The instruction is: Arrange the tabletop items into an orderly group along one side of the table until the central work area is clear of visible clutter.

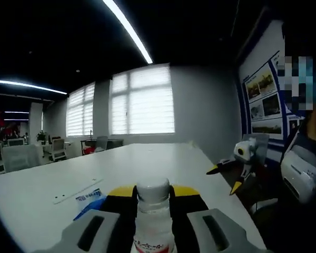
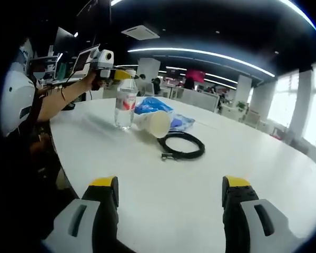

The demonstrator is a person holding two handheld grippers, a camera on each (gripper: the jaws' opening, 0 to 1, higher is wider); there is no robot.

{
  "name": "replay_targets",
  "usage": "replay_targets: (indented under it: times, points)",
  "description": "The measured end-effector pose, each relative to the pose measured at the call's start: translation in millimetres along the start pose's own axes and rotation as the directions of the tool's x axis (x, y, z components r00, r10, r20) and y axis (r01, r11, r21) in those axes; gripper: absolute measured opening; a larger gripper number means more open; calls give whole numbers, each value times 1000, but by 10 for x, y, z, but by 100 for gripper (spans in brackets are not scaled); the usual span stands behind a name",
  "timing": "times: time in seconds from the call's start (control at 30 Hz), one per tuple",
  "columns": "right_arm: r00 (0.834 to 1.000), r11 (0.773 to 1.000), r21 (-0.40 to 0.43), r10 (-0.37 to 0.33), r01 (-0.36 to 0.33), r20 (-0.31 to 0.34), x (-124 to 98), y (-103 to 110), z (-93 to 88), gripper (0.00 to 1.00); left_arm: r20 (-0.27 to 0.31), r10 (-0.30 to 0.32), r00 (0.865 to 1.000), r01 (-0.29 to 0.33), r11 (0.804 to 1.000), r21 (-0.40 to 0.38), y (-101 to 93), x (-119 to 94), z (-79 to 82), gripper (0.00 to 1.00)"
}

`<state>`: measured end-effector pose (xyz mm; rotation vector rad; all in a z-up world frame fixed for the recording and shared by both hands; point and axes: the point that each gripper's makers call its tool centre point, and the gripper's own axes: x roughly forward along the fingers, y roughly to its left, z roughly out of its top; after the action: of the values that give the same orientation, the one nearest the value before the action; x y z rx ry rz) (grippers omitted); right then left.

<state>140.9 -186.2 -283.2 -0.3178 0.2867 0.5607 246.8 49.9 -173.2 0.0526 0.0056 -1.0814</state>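
The left gripper (image 2: 111, 74) is clamped on the neck of a clear water bottle (image 2: 125, 103). In the left gripper view, the white cap and neck of the bottle (image 1: 153, 211) stand between the two grey jaws, with the yellow jaw tips beyond the cap. In the right gripper view, the bottle stands upright on the white bench (image 2: 200, 184), near the bench edge on the person's side. A hand (image 2: 89, 80) holds the left gripper from that side.

Just beside the bottle lies a paper cup (image 2: 154, 124) on its side, mouth toward the camera. A blue packet (image 2: 158, 108) lies behind the cup. A coiled black cable (image 2: 181, 143) lies near the cup, apart from it.

The right gripper (image 2: 168, 197) stands wide apart over bare bench surface, holding nothing. It also appears in the left gripper view (image 1: 242, 161).
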Motion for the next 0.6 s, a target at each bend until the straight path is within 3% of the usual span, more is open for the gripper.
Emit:
replay_targets:
  times: [0.6]
  points:
    - [1000, 1000, 14, 2, -2, 11, -12, -14, -9, 78, 2, 95, 995, -95, 995, 2, 46, -31, 9, 21]
